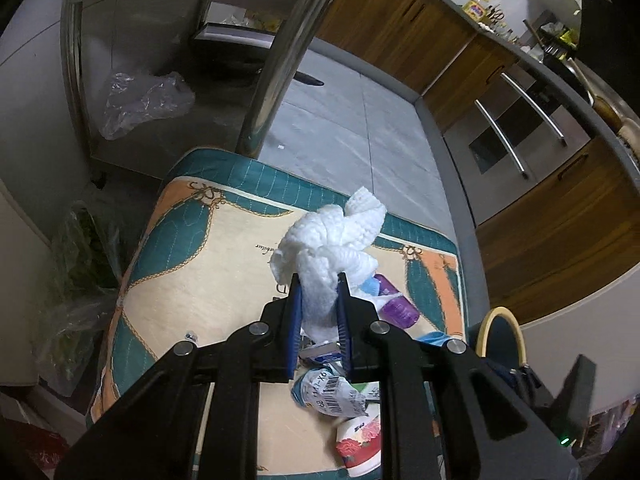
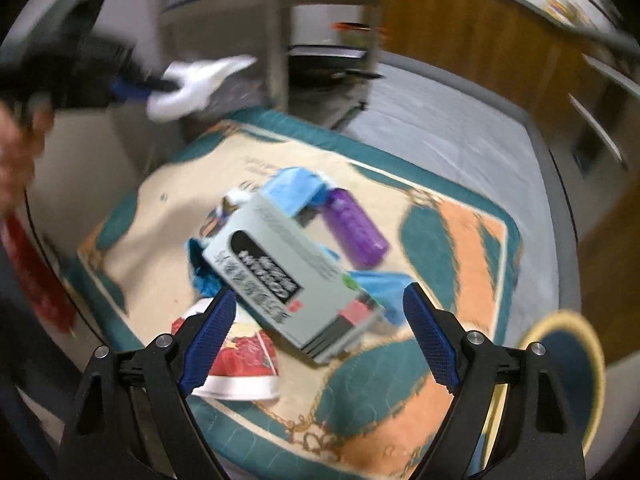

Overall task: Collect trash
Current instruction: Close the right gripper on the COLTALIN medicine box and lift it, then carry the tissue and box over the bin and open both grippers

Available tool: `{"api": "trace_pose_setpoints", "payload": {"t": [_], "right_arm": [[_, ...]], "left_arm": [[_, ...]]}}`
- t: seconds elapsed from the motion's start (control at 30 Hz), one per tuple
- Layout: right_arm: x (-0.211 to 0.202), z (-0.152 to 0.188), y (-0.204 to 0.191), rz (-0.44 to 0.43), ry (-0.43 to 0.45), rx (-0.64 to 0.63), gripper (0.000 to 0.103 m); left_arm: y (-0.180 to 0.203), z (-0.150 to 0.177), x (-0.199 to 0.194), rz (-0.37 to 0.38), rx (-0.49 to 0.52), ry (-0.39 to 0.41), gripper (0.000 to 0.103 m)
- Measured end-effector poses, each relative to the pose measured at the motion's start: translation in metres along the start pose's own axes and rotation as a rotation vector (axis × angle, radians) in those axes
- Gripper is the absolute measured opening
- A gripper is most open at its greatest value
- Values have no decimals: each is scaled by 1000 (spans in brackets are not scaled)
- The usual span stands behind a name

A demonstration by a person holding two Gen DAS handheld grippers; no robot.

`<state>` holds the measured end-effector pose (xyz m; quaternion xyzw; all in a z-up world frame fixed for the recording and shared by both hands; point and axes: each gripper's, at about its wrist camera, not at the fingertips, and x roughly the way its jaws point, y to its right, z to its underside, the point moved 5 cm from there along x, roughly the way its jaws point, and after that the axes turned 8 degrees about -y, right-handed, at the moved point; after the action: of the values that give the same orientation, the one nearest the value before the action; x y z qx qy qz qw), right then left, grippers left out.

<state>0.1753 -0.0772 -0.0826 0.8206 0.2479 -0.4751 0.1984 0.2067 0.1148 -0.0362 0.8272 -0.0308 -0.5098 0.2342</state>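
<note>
My left gripper (image 1: 319,280) is shut on a crumpled white paper towel (image 1: 328,240) and holds it above a patterned teal and orange mat (image 1: 192,280). In the blurred right wrist view the same towel (image 2: 192,88) hangs from that gripper at upper left. My right gripper (image 2: 320,292) is open and empty above a grey box (image 2: 288,272) lying on the mat (image 2: 460,280). Around the box lie a purple bottle (image 2: 356,232), blue wrappers (image 2: 296,192) and a floral paper cup (image 2: 236,364). The bottle (image 1: 396,304) and the cup (image 1: 360,440) show under the left gripper.
A metal rack leg (image 1: 280,60) stands just beyond the mat. A clear plastic bag (image 1: 144,100) lies on the floor behind it. Wooden cabinets (image 1: 400,20) run along the right. A round bin rim (image 2: 568,368) sits at the mat's right edge.
</note>
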Motion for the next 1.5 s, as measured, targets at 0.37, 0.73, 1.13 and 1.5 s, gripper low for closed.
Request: {"api": "trace_pose_setpoints", "payload": {"t": [0.37, 0.73, 1.13, 1.5], "right_arm": [[49, -17, -44, 153, -98, -356, 89], [74, -19, -47, 142, -128, -426, 78], [28, -21, -30, 116, -14, -345, 77], [-63, -12, 28, -70, 185, 5, 77]], "left_arm": [[-8, -4, 0, 8, -23, 3, 16], [-3, -5, 6, 9, -7, -9, 16], [17, -8, -2, 30, 24, 37, 16], [67, -3, 0, 120, 113, 39, 16]]}}
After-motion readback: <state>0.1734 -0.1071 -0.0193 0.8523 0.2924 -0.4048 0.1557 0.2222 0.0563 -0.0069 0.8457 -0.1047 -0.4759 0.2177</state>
